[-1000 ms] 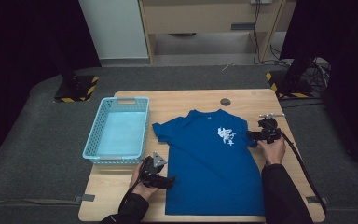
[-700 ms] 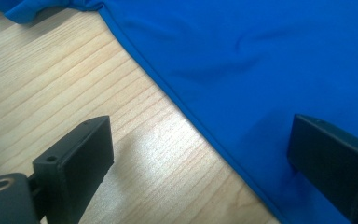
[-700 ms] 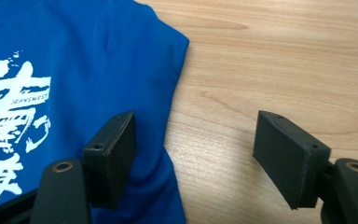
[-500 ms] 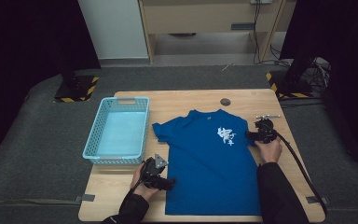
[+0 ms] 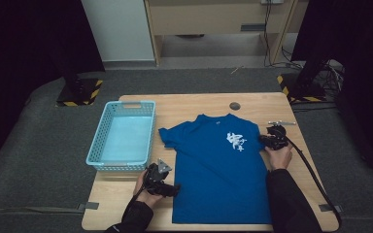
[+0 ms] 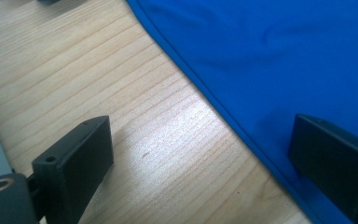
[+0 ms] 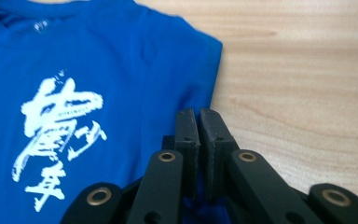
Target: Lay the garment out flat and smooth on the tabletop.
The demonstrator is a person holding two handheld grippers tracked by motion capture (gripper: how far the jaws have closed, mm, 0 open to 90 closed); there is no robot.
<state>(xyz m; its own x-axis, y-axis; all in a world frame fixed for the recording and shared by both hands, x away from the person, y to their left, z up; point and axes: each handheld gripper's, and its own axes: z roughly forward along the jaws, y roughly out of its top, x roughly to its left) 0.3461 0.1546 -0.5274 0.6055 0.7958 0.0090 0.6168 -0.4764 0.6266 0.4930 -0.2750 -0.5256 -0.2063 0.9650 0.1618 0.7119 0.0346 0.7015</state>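
A blue T-shirt (image 5: 218, 179) with white print lies flat, front up, on the wooden table (image 5: 194, 102). My right gripper (image 5: 265, 140) rests at the shirt's right sleeve. In the right gripper view its jaws have just been closing and now stand shut (image 7: 198, 114) on the sleeve's edge, with blue cloth (image 7: 121, 56) between them. My left gripper (image 5: 171, 188) lies at the shirt's left side seam. In the left gripper view it is open (image 6: 200, 135): one jaw is over bare wood, the other over the shirt (image 6: 270, 46), with the hem running between them.
A light blue plastic basket (image 5: 125, 104) stands at the table's left, just beyond my left hand. A small dark round spot (image 5: 234, 105) sits near the far edge. Grey floor surrounds the table, and a cable trails from the right gripper along the right edge.
The right gripper's jaws have come together at the sleeve's edge, and that hand has shifted only slightly. The left gripper and the shirt have stayed put.
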